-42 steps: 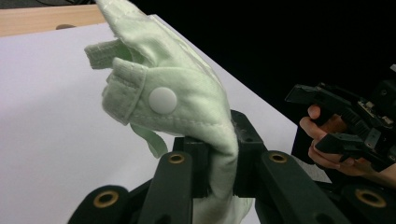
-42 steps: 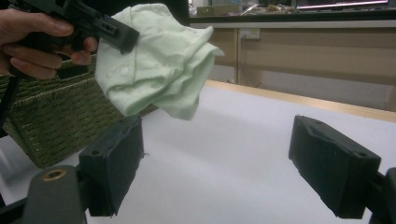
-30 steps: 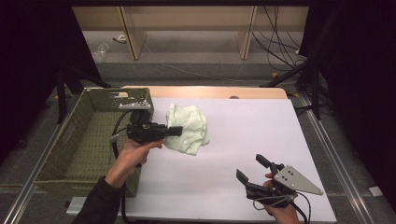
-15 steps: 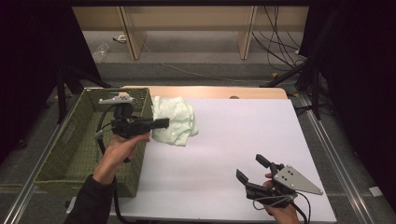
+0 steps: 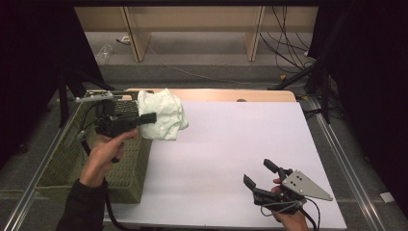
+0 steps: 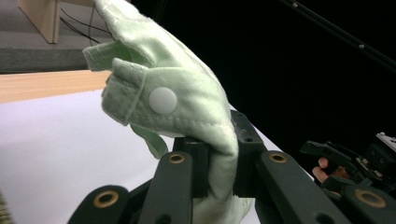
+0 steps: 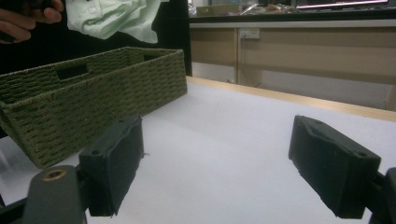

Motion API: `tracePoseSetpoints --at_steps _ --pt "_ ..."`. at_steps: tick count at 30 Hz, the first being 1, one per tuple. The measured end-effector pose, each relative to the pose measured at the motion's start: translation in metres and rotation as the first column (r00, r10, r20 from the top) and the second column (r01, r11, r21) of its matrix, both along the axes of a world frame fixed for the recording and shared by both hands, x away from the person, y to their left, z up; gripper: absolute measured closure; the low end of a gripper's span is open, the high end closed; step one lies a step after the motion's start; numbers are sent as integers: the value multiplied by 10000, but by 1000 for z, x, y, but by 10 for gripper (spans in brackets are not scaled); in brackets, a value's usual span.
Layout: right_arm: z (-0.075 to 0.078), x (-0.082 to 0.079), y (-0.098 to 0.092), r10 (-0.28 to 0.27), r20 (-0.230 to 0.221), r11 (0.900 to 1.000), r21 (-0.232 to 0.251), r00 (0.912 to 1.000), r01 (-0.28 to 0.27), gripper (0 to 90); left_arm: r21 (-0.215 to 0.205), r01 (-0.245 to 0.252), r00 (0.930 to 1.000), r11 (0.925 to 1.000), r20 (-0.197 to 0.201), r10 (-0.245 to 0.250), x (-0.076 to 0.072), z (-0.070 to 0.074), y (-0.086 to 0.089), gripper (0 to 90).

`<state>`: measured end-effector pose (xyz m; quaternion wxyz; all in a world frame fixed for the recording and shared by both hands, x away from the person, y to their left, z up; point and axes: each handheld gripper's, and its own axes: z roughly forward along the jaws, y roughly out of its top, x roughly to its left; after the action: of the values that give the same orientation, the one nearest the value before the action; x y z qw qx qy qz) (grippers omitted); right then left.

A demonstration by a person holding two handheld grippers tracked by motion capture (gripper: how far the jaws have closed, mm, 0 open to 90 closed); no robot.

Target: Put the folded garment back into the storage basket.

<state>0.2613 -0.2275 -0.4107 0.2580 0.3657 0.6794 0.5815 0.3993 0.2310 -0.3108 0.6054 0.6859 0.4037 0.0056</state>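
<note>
A pale green cloth garment with a white snap button hangs in the air at the basket's right rim, pinched in my left gripper. Seen from the left gripper view, the black jaws are shut on a fold of the garment, which rises above them. The green woven basket stands at the table's left side, under my left hand. My right gripper rests low at the table's front right with its jaws wide open and nothing between them. In the right gripper view the garment hangs above the basket.
The white table top spreads between the basket and my right gripper. A wooden strip runs along the table's far edge. Cables and wooden legs lie on the floor beyond.
My left gripper has carried the garment up off the table and leftward to the basket's right rim. The right gripper has stayed put.
</note>
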Motion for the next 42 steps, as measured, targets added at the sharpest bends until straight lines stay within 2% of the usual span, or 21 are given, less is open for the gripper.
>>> tracePoseSetpoints --at_steps 8,15,25,27,28,31,35,38,42 --pt "0 0 0 15 -18 10000 -14 10000 -15 189 -250 -372 9993 9990 -90 369 2 1 25 791" --pt "0 0 0 12 4 10000 -2 10000 -12 189 -289 -671 9977 9973 -128 668 3 1 39 790" --pt "0 0 0 10 8 10000 -8 10000 -10 189 -459 -1164 9930 9921 -264 1153 5 -3 62 790" --pt "0 0 0 16 9 10000 -27 10000 -16 189 -601 -1189 9926 9911 -331 1171 5 -4 69 790" --pt "0 0 0 18 8 10000 -40 10000 -18 189 -717 -1222 9922 9899 -351 1199 6 -5 72 791" --pt "0 0 0 11 12 10000 -11 10000 -11 189 -681 -1473 9887 9868 -377 1450 5 -7 83 791" --pt "0 0 0 8 23 10000 -13 10000 -8 189 -849 -1688 9852 9820 -464 1653 6 -10 96 791" --pt "0 0 0 12 28 10000 -32 10000 -12 189 -813 -1972 9797 9770 -536 1933 5 -11 104 791" --pt "0 0 1 4 11 10000 -31 10000 -4 190 -930 -2093 9770 9734 -623 2041 5 -14 113 791"
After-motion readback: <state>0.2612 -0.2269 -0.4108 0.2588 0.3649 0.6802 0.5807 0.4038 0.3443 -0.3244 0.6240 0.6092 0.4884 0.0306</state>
